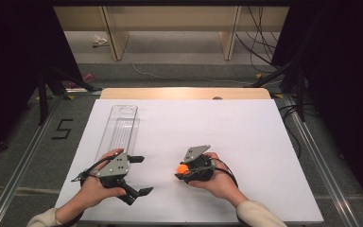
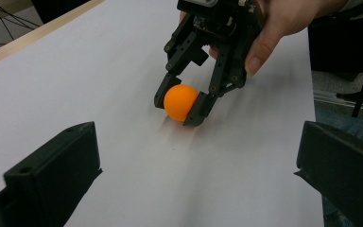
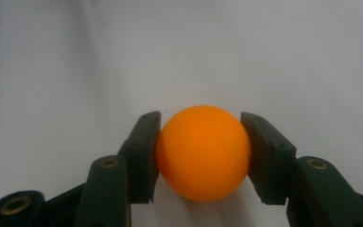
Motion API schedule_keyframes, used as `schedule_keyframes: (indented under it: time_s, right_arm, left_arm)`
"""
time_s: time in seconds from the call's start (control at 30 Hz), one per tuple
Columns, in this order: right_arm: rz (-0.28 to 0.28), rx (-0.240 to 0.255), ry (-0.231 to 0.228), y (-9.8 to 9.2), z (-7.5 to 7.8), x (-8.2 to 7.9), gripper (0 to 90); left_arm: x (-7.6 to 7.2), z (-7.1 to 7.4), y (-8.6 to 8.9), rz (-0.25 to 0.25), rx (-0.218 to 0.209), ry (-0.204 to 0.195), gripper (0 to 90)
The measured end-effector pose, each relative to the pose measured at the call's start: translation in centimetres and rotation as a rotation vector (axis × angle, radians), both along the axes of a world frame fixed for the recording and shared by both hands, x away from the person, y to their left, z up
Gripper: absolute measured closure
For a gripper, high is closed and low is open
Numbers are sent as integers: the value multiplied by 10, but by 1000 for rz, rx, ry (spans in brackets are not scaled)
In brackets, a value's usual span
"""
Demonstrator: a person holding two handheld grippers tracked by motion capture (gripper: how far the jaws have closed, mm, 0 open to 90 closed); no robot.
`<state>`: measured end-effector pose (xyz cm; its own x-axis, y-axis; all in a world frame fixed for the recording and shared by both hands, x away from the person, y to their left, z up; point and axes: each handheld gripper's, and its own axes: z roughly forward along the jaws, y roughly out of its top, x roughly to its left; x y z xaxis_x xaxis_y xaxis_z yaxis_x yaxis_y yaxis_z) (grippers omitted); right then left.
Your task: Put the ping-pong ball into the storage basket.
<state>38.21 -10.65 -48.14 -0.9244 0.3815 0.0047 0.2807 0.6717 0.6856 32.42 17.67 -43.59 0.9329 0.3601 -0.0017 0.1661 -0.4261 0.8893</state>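
White paper covers our table, with a clear tube at its left. Our left claw gapes wide and empty; our right claw pinches the orange ball across its middle, low over the table: light, slick, probably easily squirted out.

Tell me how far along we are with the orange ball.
Done: the right gripper has shut on the orange ball, low over the white table. In hand: that grasp; the left gripper waits open beside it. Left, probably: carrying the ball to the clear tube-shaped case lying at the left, which looks empty.
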Motion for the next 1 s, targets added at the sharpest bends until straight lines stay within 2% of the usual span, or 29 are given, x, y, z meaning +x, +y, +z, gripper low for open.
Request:
schedule_keyframes:
  time_s: [1.0]
  right_arm:
    - [-25,55,-26,-2,14,1,514]
  left_arm:
    - [0,0,0,-2,-3,0,0]
